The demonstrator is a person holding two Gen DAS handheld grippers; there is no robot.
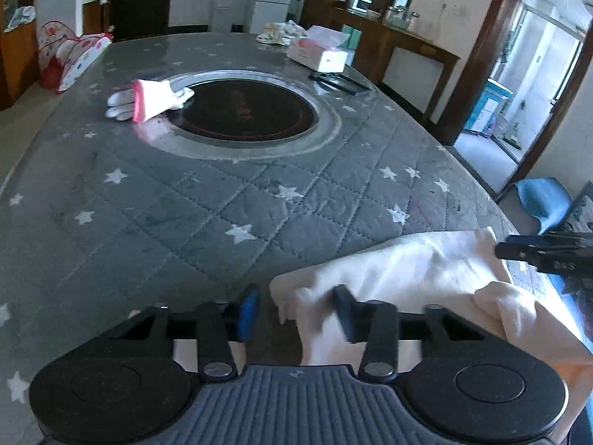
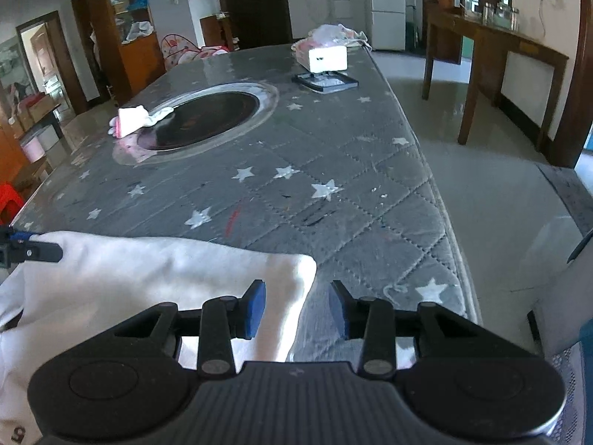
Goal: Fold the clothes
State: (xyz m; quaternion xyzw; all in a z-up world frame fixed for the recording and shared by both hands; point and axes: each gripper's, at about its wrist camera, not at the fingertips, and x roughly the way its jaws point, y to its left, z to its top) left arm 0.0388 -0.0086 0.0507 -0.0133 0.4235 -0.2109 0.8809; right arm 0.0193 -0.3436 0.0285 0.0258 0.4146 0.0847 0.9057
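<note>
a long table [image 1: 155,222] fills the room, covered in a grey quilted cloth with white stars, and a white garment [image 1: 415,270] lies bunched at its near edge, spilling partly off toward the person holding the tools. the left gripper [image 1: 296,311] hangs over the garment's left corner with its jaws apart; the right-hand finger is against the fabric, the blue-padded one over bare cloth, nothing pinched between them. the right gripper [image 2: 298,307] is over the garment's other corner, jaws likewise spread, its left pad above the white fabric and its right pad above the quilt, so the cloth edge runs between them unclamped. further up the table a dark round cooktop [image 2: 205,120] is set in a silvery ring, with a white glove with a pink cuff [image 1: 148,100] resting on its rim. at the far end sit a tissue box [image 2: 328,57] and a flat dark tray [image 2: 325,82] just beside it.
</note>
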